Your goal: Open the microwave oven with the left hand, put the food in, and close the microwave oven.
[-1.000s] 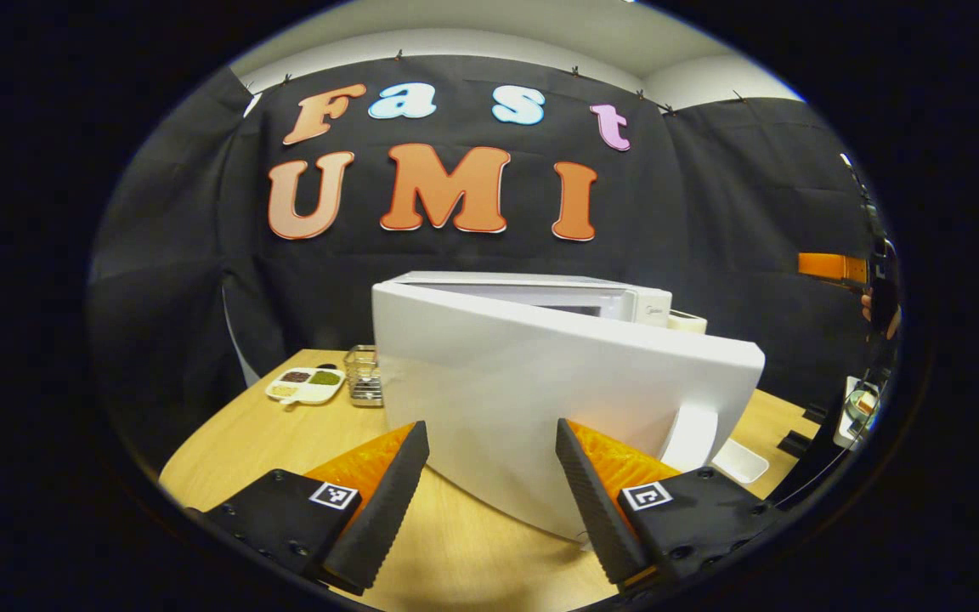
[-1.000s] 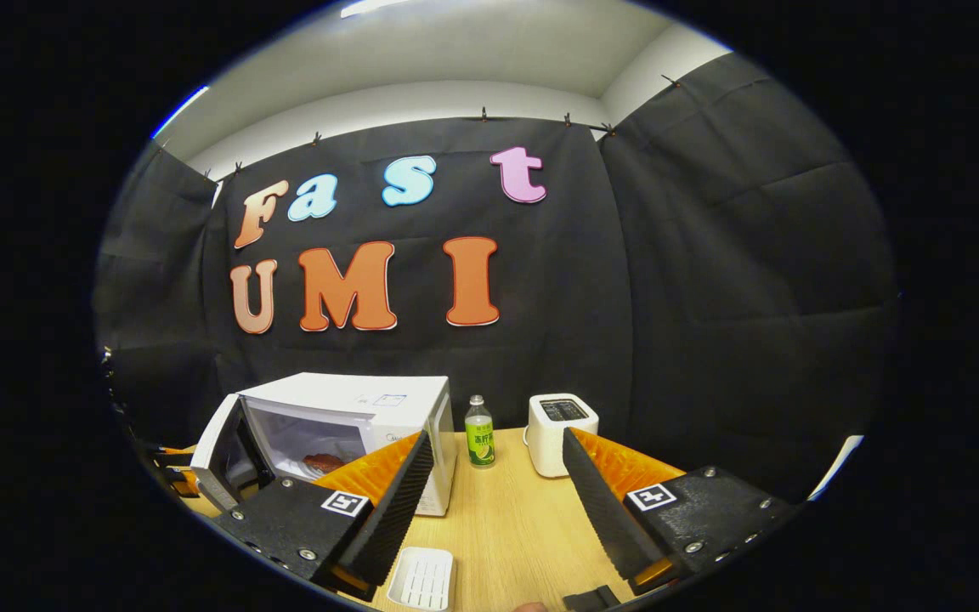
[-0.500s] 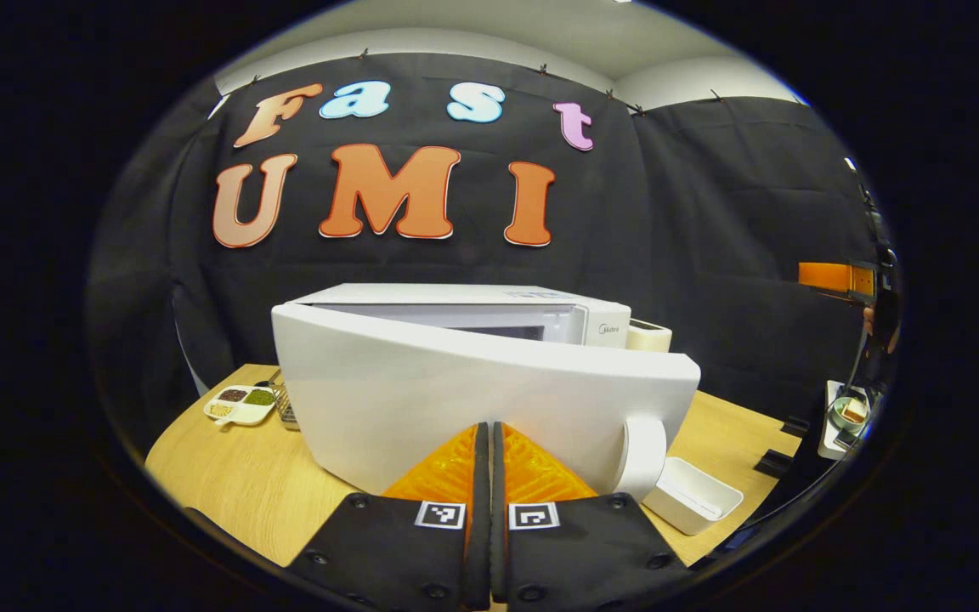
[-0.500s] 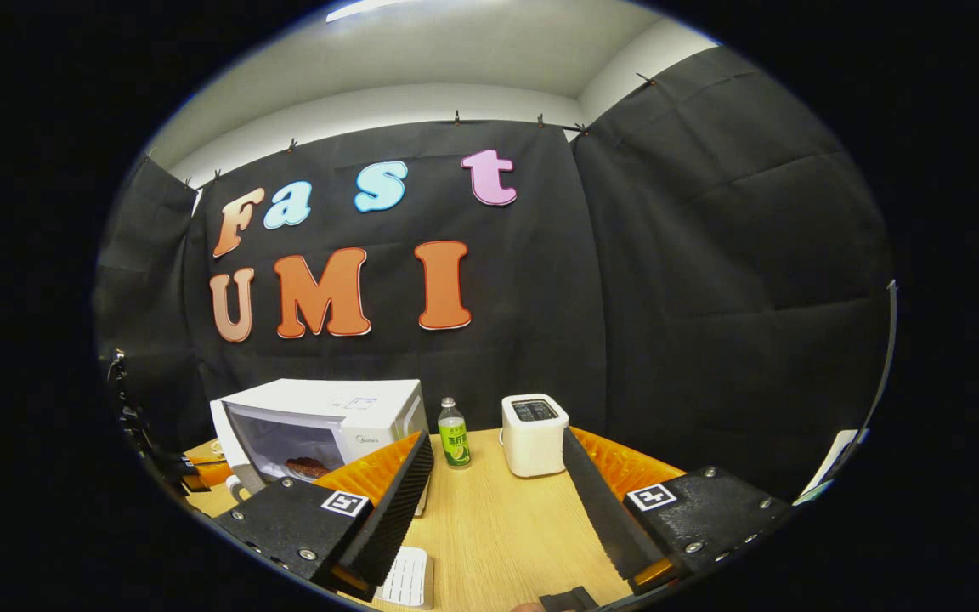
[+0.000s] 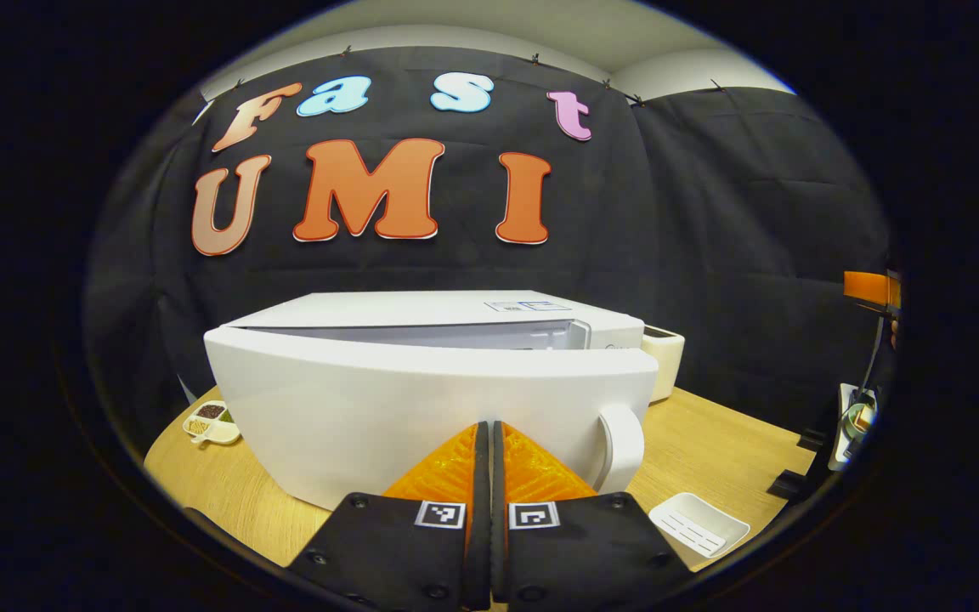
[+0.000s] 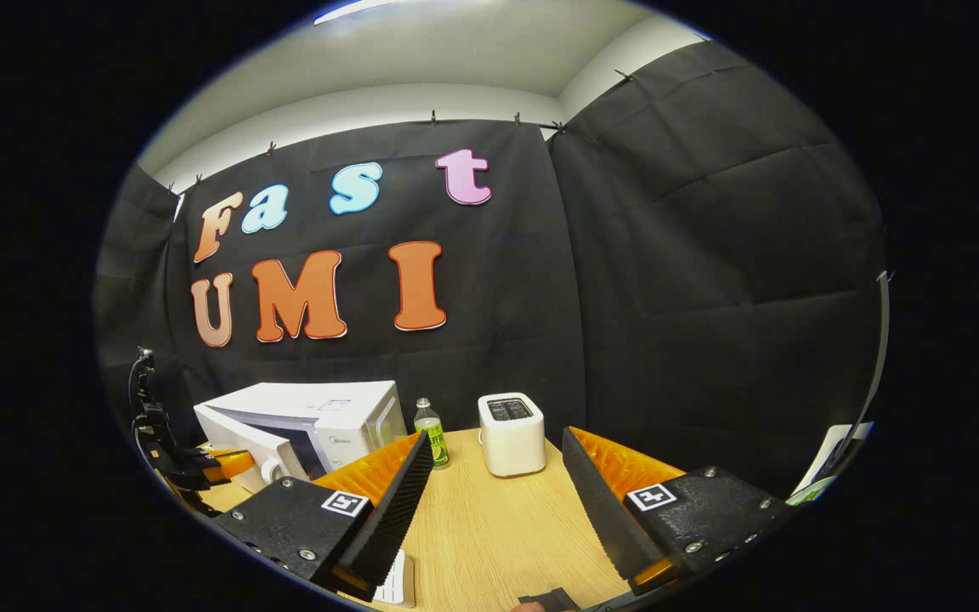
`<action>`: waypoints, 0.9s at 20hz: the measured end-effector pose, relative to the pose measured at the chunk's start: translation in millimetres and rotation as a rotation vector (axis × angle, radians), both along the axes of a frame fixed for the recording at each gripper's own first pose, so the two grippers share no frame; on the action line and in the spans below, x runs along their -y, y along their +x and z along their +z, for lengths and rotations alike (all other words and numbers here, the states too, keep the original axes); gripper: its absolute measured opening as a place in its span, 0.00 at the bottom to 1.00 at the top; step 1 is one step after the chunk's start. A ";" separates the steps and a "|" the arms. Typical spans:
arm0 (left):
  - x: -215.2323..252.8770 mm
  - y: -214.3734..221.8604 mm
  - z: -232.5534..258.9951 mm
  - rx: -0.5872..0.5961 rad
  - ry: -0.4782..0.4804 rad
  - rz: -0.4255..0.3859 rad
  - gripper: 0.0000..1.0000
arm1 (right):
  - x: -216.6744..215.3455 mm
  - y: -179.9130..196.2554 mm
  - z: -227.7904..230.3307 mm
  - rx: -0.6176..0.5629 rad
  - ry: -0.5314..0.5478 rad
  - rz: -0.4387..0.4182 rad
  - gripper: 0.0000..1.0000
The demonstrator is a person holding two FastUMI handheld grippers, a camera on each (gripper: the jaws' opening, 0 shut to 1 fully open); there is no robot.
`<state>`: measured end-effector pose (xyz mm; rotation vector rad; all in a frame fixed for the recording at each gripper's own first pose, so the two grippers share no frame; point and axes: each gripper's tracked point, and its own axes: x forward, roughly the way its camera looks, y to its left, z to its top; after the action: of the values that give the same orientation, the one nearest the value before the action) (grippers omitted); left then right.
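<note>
Microwave oven (image 5: 421, 399) white, door and handle alike, centre of left gripper view. Left gripper (image 5: 483, 476): orange ribbed fingers, black mounts with black-and-white square markers. Table (image 5: 710, 442) light wood grain. White ridged tray (image 5: 698, 527) lower right. Right gripper view: white toaster (image 6: 511, 433) at centre, bottle (image 6: 432, 432) with green label (cap pale), right gripper (image 6: 496, 484) same orange and black.

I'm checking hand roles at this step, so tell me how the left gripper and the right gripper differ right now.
The left gripper has its fingers closed together with nothing between them; the right gripper is spread wide open. The left gripper's tips are up against the face of the microwave door, which is nearly shut; the right gripper hangs over the wooden table, away from the microwave. Both have orange fingers with black ridged pads and hold nothing.
</note>
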<state>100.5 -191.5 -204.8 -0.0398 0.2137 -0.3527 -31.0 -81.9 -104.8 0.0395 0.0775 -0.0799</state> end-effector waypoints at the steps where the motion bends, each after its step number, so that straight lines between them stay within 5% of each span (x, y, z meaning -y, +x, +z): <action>1: 0.9 5.6 -3.0 -0.010 0.011 0.005 0.05 | 1.8 -0.5 -0.5 -0.001 -0.003 -0.002 0.95; 14: 15.4 53.4 -22.6 -0.063 0.036 0.084 0.04 | 16.6 11.9 -15.1 -0.031 -0.019 -0.037 0.95; 18: 37.9 50.7 -30.9 -0.065 0.025 0.021 0.04 | 7.8 14.9 -25.3 -0.055 -0.014 -0.022 0.95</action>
<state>151.2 -229.4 -235.7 -0.0289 0.2814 -0.3282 -16.1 -89.8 -130.1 0.0240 0.1318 -0.1030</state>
